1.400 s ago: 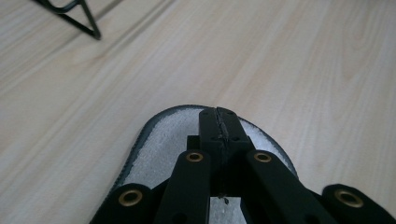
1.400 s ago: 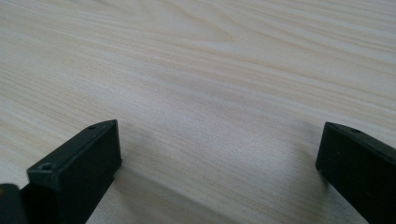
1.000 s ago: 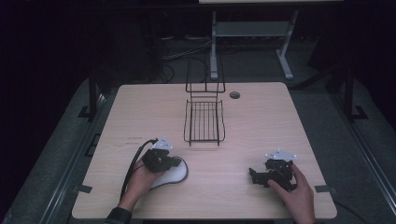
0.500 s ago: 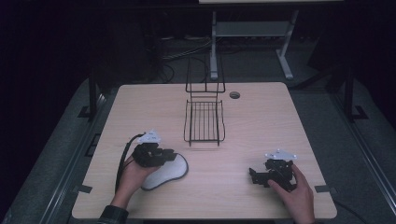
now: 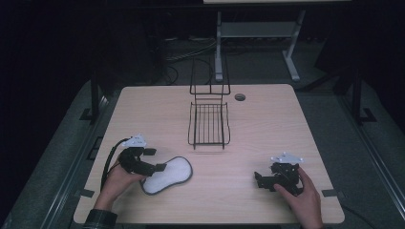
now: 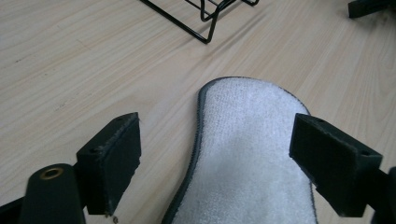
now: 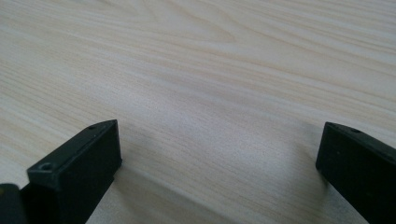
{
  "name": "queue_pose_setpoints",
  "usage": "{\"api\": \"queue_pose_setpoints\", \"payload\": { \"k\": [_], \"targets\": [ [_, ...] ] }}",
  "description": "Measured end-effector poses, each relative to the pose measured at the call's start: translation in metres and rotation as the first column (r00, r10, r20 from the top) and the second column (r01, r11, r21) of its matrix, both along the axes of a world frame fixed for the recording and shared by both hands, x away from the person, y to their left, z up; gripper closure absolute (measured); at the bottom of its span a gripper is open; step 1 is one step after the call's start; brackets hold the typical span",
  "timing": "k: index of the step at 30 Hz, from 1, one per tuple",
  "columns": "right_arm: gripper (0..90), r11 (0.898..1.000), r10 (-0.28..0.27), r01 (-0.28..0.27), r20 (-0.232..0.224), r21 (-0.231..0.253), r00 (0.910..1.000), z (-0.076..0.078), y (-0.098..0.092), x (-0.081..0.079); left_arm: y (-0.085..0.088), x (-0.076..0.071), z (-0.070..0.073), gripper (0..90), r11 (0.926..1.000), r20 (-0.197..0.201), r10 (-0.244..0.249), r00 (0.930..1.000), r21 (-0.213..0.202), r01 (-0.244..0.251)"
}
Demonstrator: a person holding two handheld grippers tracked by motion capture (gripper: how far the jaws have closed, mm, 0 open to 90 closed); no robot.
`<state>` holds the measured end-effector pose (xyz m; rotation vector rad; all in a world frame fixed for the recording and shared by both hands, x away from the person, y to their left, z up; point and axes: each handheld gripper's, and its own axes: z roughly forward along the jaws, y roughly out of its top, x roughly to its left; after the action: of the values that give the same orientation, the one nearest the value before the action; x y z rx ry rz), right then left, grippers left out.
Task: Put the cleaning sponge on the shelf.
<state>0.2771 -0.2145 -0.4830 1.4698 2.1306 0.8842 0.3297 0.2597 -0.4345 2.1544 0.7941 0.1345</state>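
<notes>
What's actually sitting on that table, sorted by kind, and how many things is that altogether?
Black wire rack: 1
White padded insole with a dark edge: 1
Hand-held tools: 2, the left tool with its jaws open at the insole, the right tool open over bare table
Total: 4

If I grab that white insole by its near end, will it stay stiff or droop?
The insole is thin, flat on the table and fleecy on top, so it probably droops from one end. Likely light; a push should slide it, not roll it. The dark bound edge may offer the left gripper a firmer bite.
</notes>
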Motion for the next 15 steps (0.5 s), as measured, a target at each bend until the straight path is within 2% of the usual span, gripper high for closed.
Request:
{"api": "queue_pose_setpoints", "payload": {
  "k": [6,10,11,15],
  "targets": [
    [0.0,1.000,0.003,-0.003,0.000,0.000,1.0000,0.000,0.000,0.000,-0.006,0.000,-0.010,13.5,0.9989,-0.029,-0.045,0.9986,0.015,0.045],
    [0.0,1.000,0.003,-0.003,0.000,0.000,1.0000,0.000,0.000,0.000,-0.015,-0.002,-0.014,13.1,0.9955,-0.047,-0.083,0.9955,0.042,0.085],
    [0.0,1.000,0.003,-0.003,0.000,0.000,1.0000,0.000,0.000,0.000,-0.018,-0.003,-0.017,13.0,0.9930,-0.053,-0.100,0.9936,0.059,0.103],
    [0.0,1.000,0.003,-0.003,0.000,0.000,1.0000,0.000,0.000,0.000,-0.022,-0.005,-0.021,12.9,0.9918,-0.063,-0.110,0.9919,0.057,0.114]
  ]
}}
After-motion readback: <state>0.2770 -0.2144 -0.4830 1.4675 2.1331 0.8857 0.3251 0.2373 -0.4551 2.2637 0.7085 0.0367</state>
